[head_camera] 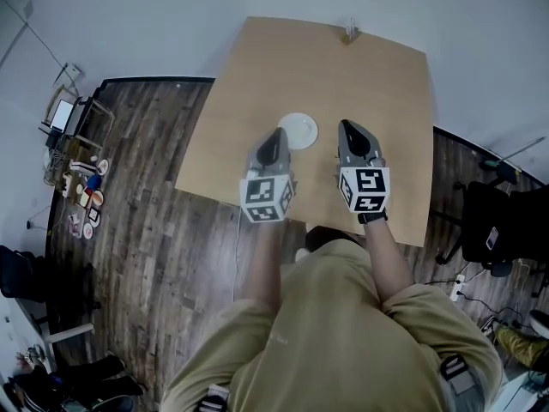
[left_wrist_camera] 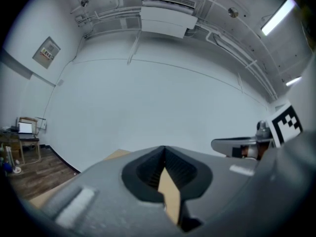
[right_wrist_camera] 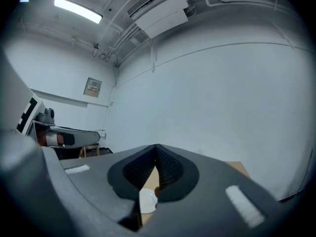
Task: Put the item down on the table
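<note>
Over the near half of the wooden table (head_camera: 343, 75), the person holds both grippers out in front of the body. A small white plate (head_camera: 298, 130) lies flat on the tabletop between their tips. It is the only thing near enough to be the item, and it sits on the wood with neither gripper closed on it. So I judge the putting-down step done, or as good as done. Nothing hangs in the air waiting to be set down.

From above, the left gripper (head_camera: 278, 134) has its tip just beside the plate's left rim. I cannot tell from there whether it touches the rim or only hangs near it. In its own view (left_wrist_camera: 164, 149) the two ribbed pads meet at the tip, leaving only a narrow wedge open behind them. Through that wedge I see bare wood and nothing gripped.

The right gripper (head_camera: 346, 127) stands a little apart on the plate's right side. In its own view (right_wrist_camera: 156, 147) its pads are likewise together at the tip. The gap behind them shows the tabletop and part of the plate (right_wrist_camera: 146, 200) lying beyond, not clamped.

The next move, as I read it, is to draw both grippers back and up, clear of the plate. The left tip needs the most care, since it is closest to the rim and could nudge it. If something else is to be picked up, the jaws would have to be opened first.

A small object (head_camera: 351, 31) stands at the table's far edge, well apart and too small to name.
</note>
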{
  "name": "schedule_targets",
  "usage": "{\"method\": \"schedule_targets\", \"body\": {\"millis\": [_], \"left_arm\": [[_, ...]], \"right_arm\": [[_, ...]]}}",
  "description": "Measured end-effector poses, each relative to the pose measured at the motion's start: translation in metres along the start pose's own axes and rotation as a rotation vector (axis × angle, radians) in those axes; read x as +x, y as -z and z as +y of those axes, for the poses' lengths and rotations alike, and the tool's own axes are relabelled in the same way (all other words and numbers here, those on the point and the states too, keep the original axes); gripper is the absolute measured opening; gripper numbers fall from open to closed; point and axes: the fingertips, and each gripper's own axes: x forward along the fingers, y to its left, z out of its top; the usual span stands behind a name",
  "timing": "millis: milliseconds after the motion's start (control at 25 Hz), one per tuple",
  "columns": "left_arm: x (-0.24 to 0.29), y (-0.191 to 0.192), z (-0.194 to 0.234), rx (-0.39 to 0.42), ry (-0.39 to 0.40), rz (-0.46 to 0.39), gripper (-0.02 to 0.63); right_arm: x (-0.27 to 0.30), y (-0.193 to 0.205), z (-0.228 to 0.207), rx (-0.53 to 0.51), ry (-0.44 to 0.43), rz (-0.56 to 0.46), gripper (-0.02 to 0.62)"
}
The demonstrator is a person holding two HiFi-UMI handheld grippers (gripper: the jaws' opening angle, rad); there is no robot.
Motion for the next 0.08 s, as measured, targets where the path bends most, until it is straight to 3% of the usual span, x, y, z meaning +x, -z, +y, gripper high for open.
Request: {"method": "schedule_targets", "body": {"millis": [80], "left_arm": [[0.0134,0.0092,0.0048,-0.010,0.000,0.018,0.002]], "right_arm": [[0.0124,0.0111,-0.0066,0.004,-0.001,0.026,0.008]]}}
